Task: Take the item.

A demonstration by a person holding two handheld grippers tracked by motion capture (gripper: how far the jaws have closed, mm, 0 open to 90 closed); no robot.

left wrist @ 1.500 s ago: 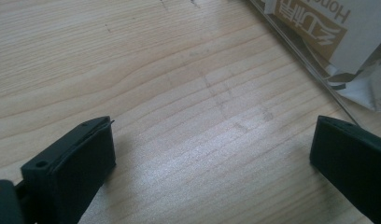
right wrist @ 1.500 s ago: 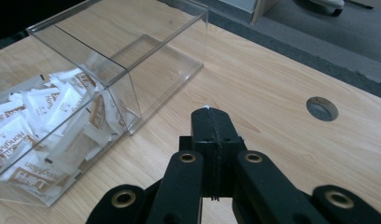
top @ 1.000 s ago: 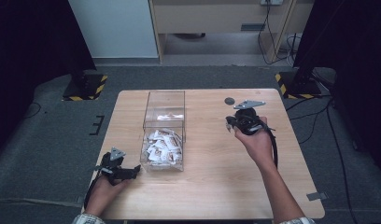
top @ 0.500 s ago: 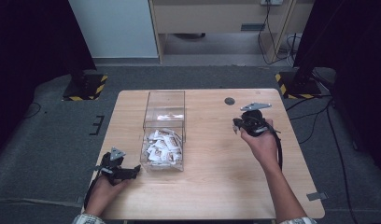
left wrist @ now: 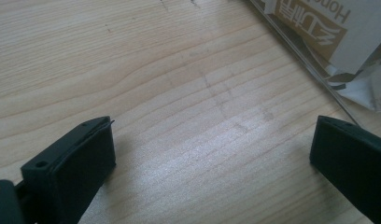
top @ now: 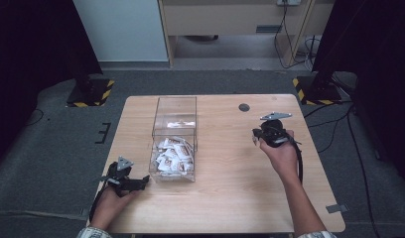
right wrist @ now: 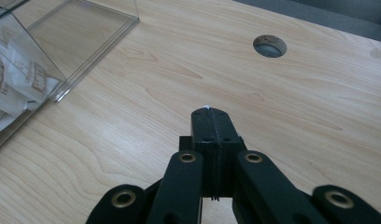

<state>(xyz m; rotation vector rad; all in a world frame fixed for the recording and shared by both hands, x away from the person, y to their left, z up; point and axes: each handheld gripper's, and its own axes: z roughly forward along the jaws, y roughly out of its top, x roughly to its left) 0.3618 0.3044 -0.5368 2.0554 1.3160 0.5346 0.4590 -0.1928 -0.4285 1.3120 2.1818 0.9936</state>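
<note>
Table: wooden table, clear box of packets.
Left gripper: spread wide, empty, beside box.
Right gripper: pressed together, empty.
Next: probably spread, reach for a packet.

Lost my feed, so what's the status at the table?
Left claw open beside clear box of packets. Right claw shut, empty, over bare table. Nothing in the way.

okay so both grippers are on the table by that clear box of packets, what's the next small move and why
Probably open the right gripper: its jaws are pressed together over bare table, apart from the clear box. The left gripper already stands open beside the packets, so the shut one likely needs readying first.
</note>
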